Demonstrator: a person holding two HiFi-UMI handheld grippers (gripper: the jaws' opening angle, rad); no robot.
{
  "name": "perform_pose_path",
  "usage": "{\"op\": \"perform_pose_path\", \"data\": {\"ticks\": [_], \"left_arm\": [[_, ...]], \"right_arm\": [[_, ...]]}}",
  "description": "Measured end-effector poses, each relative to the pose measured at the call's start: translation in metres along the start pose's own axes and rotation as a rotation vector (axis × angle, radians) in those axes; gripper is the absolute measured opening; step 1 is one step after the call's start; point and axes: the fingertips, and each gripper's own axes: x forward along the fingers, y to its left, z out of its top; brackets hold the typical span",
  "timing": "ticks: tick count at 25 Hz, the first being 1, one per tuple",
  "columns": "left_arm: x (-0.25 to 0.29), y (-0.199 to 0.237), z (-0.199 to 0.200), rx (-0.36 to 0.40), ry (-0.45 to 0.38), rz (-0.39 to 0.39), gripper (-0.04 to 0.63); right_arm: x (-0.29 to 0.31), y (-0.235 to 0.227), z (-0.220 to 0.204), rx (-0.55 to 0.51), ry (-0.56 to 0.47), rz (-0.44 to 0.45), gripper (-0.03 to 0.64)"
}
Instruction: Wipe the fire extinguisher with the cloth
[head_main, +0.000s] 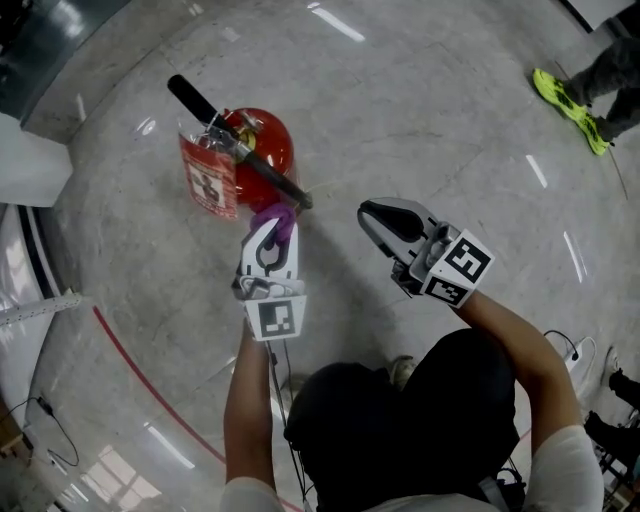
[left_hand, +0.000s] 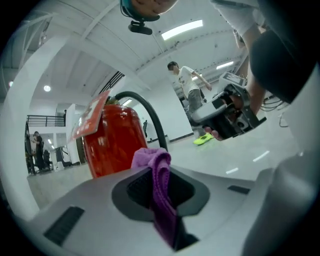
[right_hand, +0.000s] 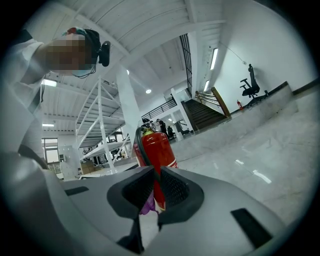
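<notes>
A red fire extinguisher stands on the pale floor, with a black hose and a red-and-white tag. My left gripper is shut on a purple cloth, held close to the extinguisher's near side. In the left gripper view the cloth hangs between the pads just before the red body. My right gripper hovers to the right, shut and empty. Its own view looks past the narrow slit at the extinguisher and a bit of the cloth.
A person's green shoe is at the far right. A red line curves across the floor at near left. A white shelf unit stands at the left edge. Cables lie at the right. Stairs rise far behind.
</notes>
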Motion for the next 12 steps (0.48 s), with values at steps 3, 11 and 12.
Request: {"op": "perform_pose_path", "data": {"ticks": [3, 11, 12], "left_arm": [[0.008, -0.013, -0.020, -0.028, 0.027, -0.039, 0.051], [0.029, -0.045, -0.074, -0.079, 0.113, -0.125, 0.051], [0.030, -0.049, -0.082, -0.073, 0.124, -0.136, 0.051]], "right_arm": [[-0.004, -0.002, 0.000, -0.002, 0.000, -0.009, 0.044], [-0.014, -0.005, 0.004, -0.015, 0.008, -0.034, 0.044], [-0.015, -0.006, 0.004, -0.013, 0.007, -0.039, 0.044]]}}
